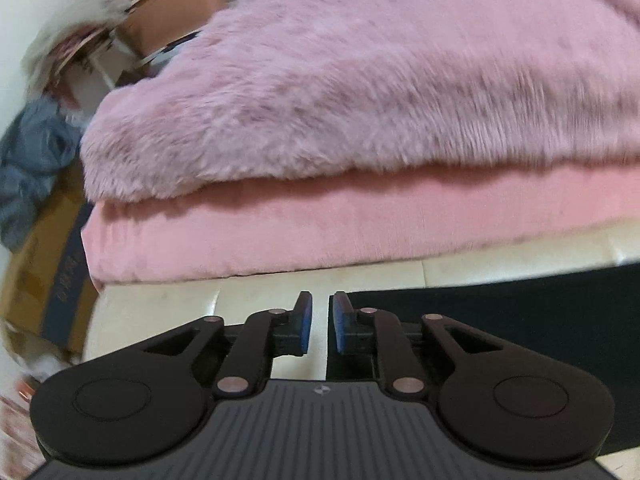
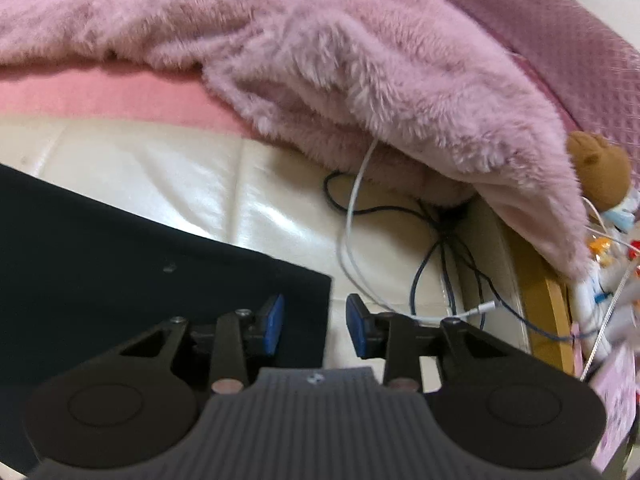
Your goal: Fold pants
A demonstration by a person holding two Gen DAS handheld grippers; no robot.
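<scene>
1. Black flat-lying fabric pants (image 2: 120,248): spread on a cream leather-like cushioned surface (image 2: 168,176) (a sofa or a bed, cannot tell which). In the right wrist view one squared corner of the cloth lies just in front of the right tool; in the left wrist view a straight edge (image 1: 500,312) runs off toward the right side of that surface.
2. Left hand-held gripper (image 1: 319,326): black body, blue pads, jaws released with a narrow gap and nothing between them. It hovers over the edge of the pants, one blue pad over bare cream surface, the other over black cloth.
3. Right hand-held gripper (image 2: 315,330): jaws released and wider apart, nothing held. The corner edge of the pants lies in the gap between the pads; whether a pad touches the cloth cannot be told.
4. Fluffy lilac-pink plush blanket (image 1: 360,92): heaped along the far side of the surface, on top of a smooth salmon-pink folded blanket (image 1: 320,232).
5. Thin white cable (image 2: 352,208) and dark cables (image 2: 432,240): lying loosely on the cream surface near its right edge, beside the pants corner.
6. Brown plush bear (image 2: 600,172): at the far right, partly hidden behind the blanket.
</scene>
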